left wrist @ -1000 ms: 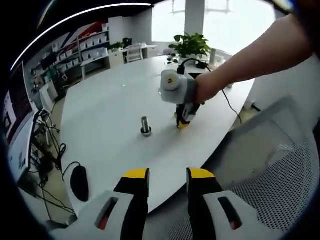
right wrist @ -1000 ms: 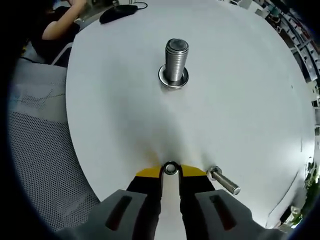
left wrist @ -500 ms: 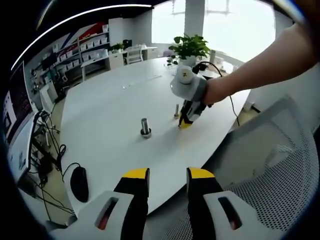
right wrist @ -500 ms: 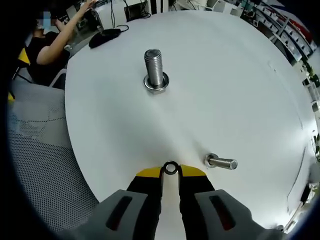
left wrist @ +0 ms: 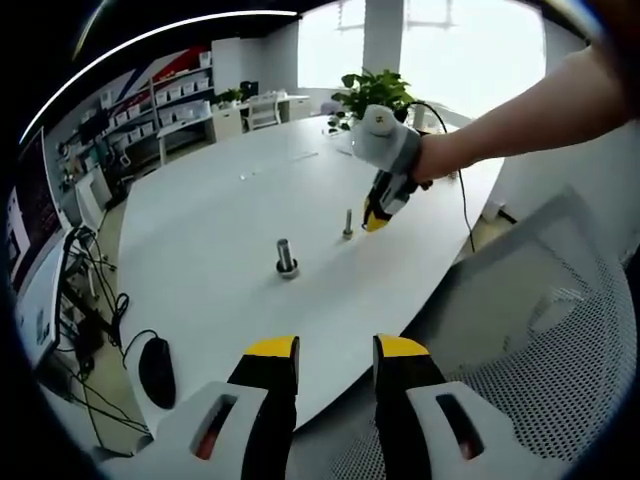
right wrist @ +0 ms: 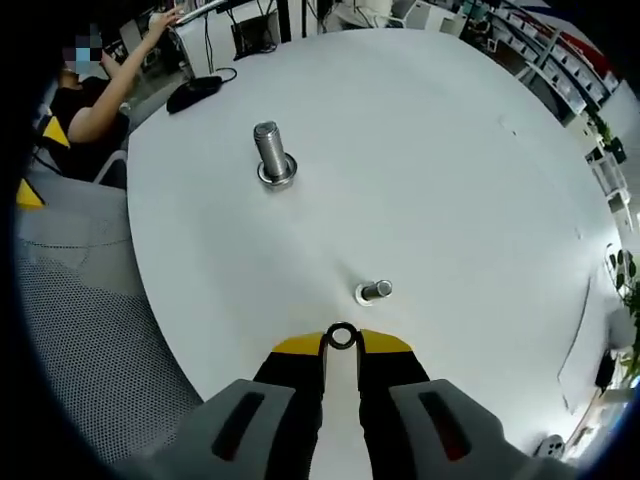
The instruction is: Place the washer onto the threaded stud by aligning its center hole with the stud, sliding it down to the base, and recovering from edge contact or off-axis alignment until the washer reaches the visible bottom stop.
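In the right gripper view we see the right gripper (right wrist: 341,345) with its yellow-tipped jaws nearly closed, pinching the washer (right wrist: 341,336) by its rim at the very tips. The washer stands on edge between them, its centre hole open to the camera. It is held above the white desk (right wrist: 450,180), clear of the surface.

Just beyond the jaw tips we see a small threaded stud (right wrist: 374,291) standing upright on the desk. Farther off and to the left stands a larger threaded stud (right wrist: 272,155) on a round base. The washer touches neither of them.

In the left gripper view we see the left gripper (left wrist: 336,352) low at the desk's near edge, its jaws parted with a clear gap and nothing between them. The right gripper (left wrist: 376,217) hangs in a hand (left wrist: 432,160) over the far side of the desk (left wrist: 200,230), just beside the small threaded stud (left wrist: 348,224). The larger threaded stud (left wrist: 286,259) stands nearer to us. A black mouse (left wrist: 157,366) lies at the left, and a potted plant (left wrist: 372,93) stands at the far end.
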